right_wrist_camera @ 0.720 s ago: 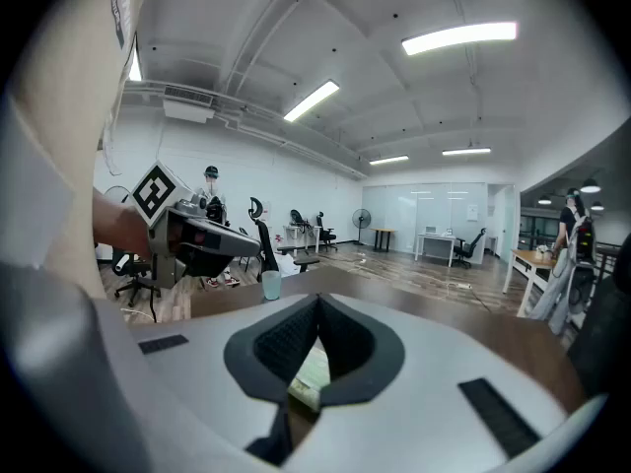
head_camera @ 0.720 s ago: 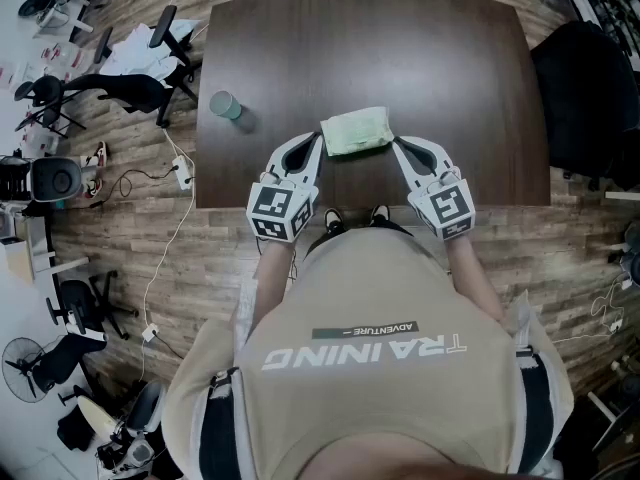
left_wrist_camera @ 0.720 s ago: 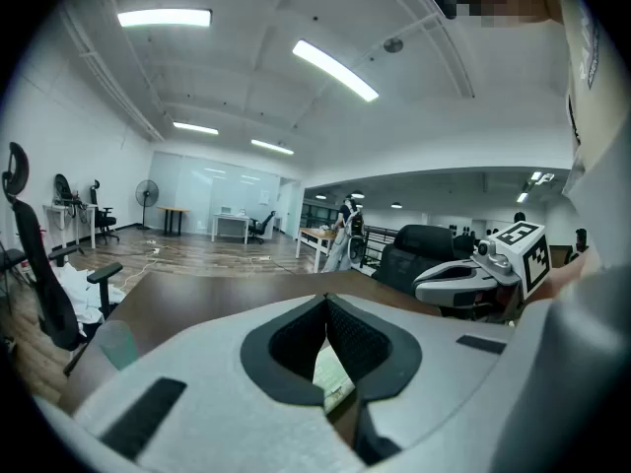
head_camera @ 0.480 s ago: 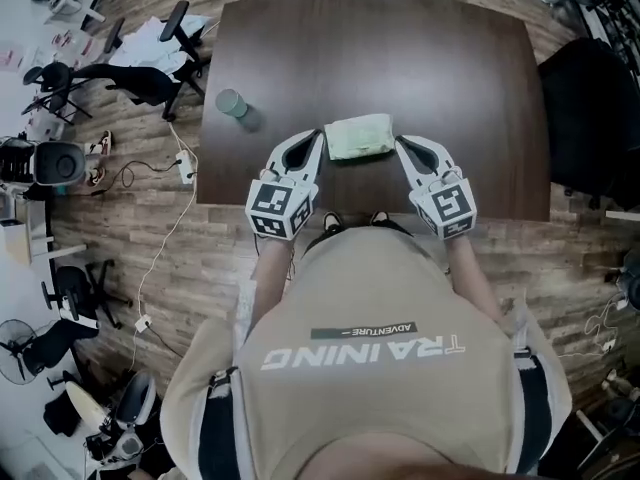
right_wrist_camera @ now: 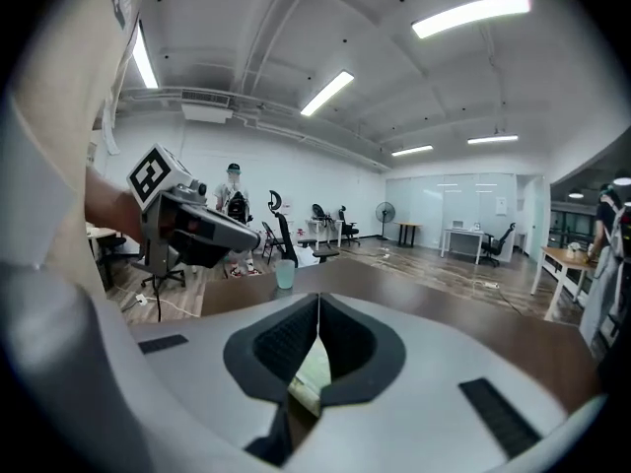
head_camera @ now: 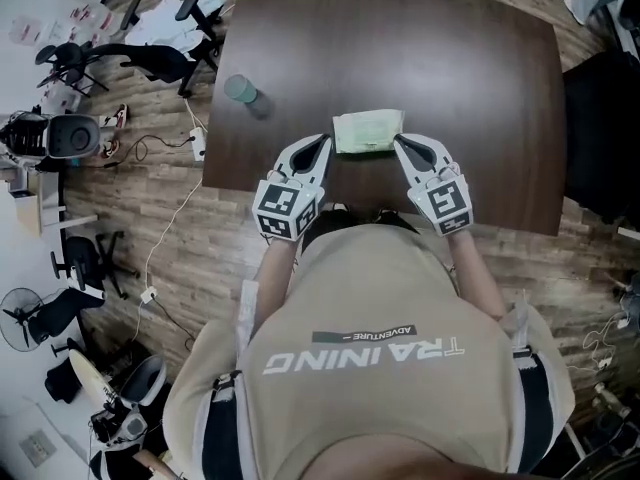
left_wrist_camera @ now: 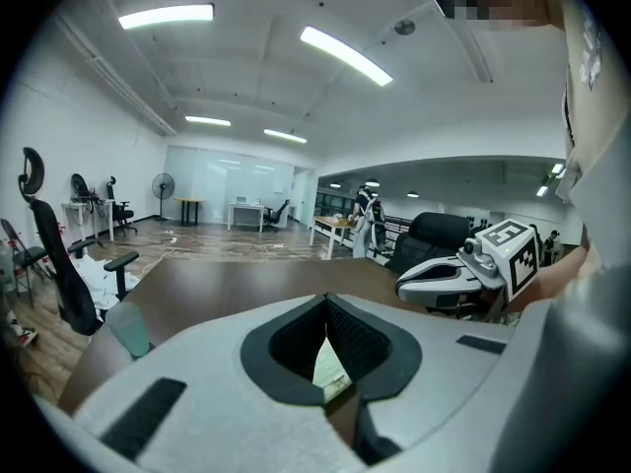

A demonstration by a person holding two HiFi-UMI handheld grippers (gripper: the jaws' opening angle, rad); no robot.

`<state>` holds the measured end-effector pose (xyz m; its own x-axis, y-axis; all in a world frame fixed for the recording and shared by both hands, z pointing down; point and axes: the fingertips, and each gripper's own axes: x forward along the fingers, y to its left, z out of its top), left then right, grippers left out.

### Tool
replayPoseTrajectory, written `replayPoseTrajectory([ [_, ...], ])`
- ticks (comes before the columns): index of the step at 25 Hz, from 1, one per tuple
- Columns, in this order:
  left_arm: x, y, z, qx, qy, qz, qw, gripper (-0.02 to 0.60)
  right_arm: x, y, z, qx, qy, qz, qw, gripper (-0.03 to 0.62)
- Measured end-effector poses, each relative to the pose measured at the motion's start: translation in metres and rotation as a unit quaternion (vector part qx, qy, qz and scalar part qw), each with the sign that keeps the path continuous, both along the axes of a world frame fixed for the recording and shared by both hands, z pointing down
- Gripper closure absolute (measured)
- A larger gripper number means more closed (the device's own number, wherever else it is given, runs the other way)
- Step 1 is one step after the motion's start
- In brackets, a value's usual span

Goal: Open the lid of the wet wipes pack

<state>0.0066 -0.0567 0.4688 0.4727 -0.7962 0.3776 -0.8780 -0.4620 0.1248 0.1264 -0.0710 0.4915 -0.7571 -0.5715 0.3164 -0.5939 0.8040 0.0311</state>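
The pale green wet wipes pack point(head_camera: 368, 131) lies flat on the dark wooden table point(head_camera: 450, 68), close to its near edge. My left gripper point(head_camera: 324, 141) sits just left of the pack and my right gripper point(head_camera: 398, 140) just right of it, both aimed towards it. Each has its jaws closed tip to tip with nothing held. In the left gripper view the tips point(left_wrist_camera: 326, 299) meet, and a strip of the pack point(left_wrist_camera: 330, 368) shows below them. The right gripper view shows the same: closed tips point(right_wrist_camera: 318, 299) with the pack point(right_wrist_camera: 314, 374) below.
A green cup point(head_camera: 240, 89) stands at the table's left side, also visible as the cup point(left_wrist_camera: 128, 328) and the cup point(right_wrist_camera: 285, 273). Office chairs point(head_camera: 150, 58) and cables point(head_camera: 180, 218) lie on the floor to the left. A dark chair point(head_camera: 605, 138) stands at the right.
The head view has shifted a little, so the table sits further right in the picture. Both grippers stay beside the pack, jaws closed as before.
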Motion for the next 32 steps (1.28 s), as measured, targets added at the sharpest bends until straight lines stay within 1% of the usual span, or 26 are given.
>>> replayPoseTrajectory([
  [4,-0.004,0.002,0.013,-0.016,0.009,-0.009,0.9998,0.572,-0.013,0.007,0.011,-0.010,0.017,-0.040,0.999,0.579],
  [6,-0.008,-0.001,0.022,-0.024,0.014,-0.008,0.9996,0.572,-0.019,0.008,0.017,-0.018,0.027,-0.048,0.998,0.579],
  [9,-0.009,-0.010,0.027,-0.028,0.021,0.009,0.9993,0.572,-0.021,0.001,0.021,-0.027,0.049,-0.041,0.998,0.579],
  [13,-0.010,-0.026,0.028,-0.020,0.021,0.045,0.9986,0.572,-0.028,-0.014,0.018,-0.049,0.062,-0.009,0.997,0.579],
  [15,-0.014,-0.031,0.037,-0.026,0.019,0.063,0.9975,0.572,-0.036,-0.023,0.015,-0.046,0.067,0.005,0.997,0.578],
  [18,-0.014,-0.029,0.059,-0.048,0.024,0.095,0.9940,0.572,-0.045,-0.029,0.023,-0.042,0.088,0.018,0.995,0.578],
  [22,-0.018,-0.032,0.092,-0.079,0.025,0.124,0.9889,0.572,-0.050,-0.037,0.049,-0.062,0.123,0.030,0.990,0.577],
  [25,-0.025,-0.039,0.117,-0.103,0.022,0.129,0.9860,0.572,-0.055,-0.035,0.070,-0.084,0.149,0.015,0.985,0.577],
  [28,-0.026,-0.042,0.138,-0.131,0.029,0.131,0.9823,0.572,-0.055,-0.029,0.089,-0.092,0.188,-0.009,0.978,0.573],
  [29,-0.025,-0.043,0.143,-0.140,0.032,0.132,0.9808,0.572,-0.056,-0.029,0.094,-0.092,0.202,-0.015,0.975,0.555],
  [30,-0.023,-0.044,0.148,-0.147,0.034,0.134,0.9794,0.572,-0.056,-0.030,0.099,-0.091,0.214,-0.020,0.972,0.522],
  [32,-0.020,-0.046,0.158,-0.158,0.033,0.139,0.9771,0.572,-0.056,-0.032,0.107,-0.090,0.238,-0.031,0.967,0.510],
])
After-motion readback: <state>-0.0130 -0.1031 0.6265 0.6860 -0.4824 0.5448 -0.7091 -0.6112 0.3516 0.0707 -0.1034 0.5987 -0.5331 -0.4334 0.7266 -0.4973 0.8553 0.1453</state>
